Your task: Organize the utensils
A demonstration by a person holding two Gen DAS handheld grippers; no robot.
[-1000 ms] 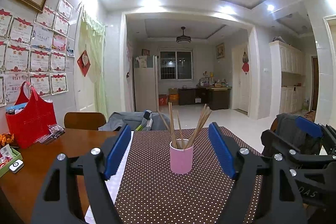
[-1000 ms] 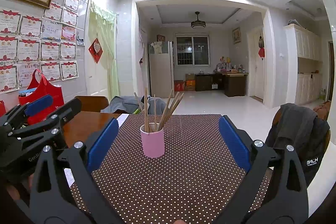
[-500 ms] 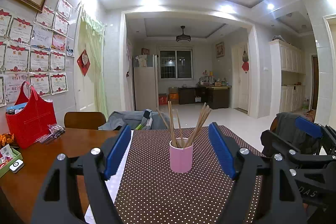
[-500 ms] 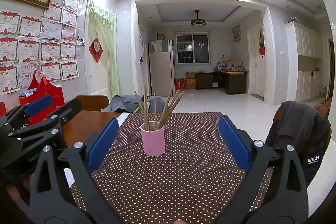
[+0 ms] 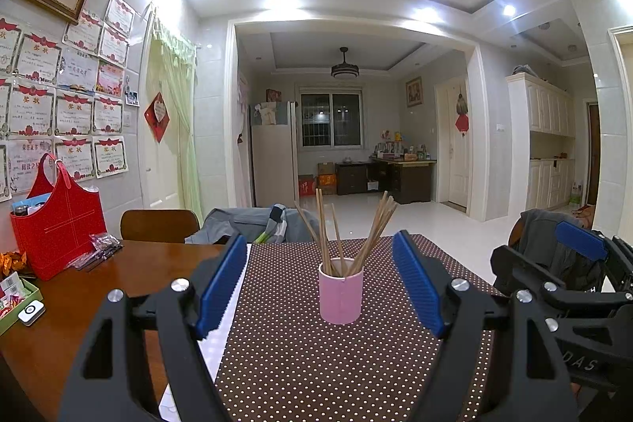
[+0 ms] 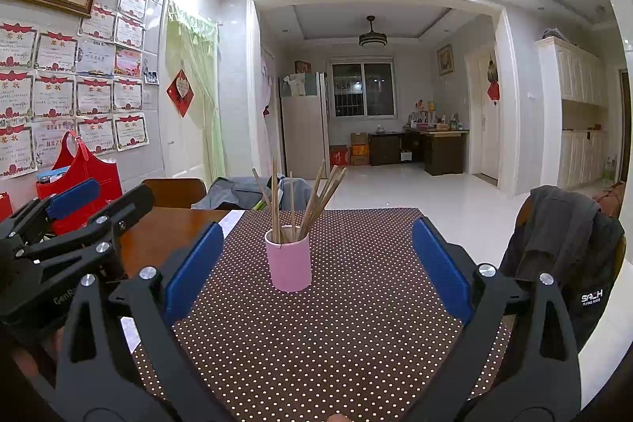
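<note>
The chopsticks (image 5: 348,232) stand in a pink cup (image 5: 341,297), and the cup sits in the middle of a brown cloth with white dots (image 5: 316,362) on the surface (image 5: 71,307). The sticks lean out in different ways like a fan, most likely because the cup is wide and they have room to tip. The left tool (image 5: 318,281) is spread wide and holds nothing, and the cup shows right between its blue pads (image 5: 219,281). The right tool (image 6: 316,263) is also spread wide and empty, with the cup a bit to its left side. Both tools are back from the cup and do not touch it. The cloth is bare all around the cup, so there is lots of room to reach in. A red bag (image 5: 59,220) stands far off to the left by the wall, well out of the way.
</note>
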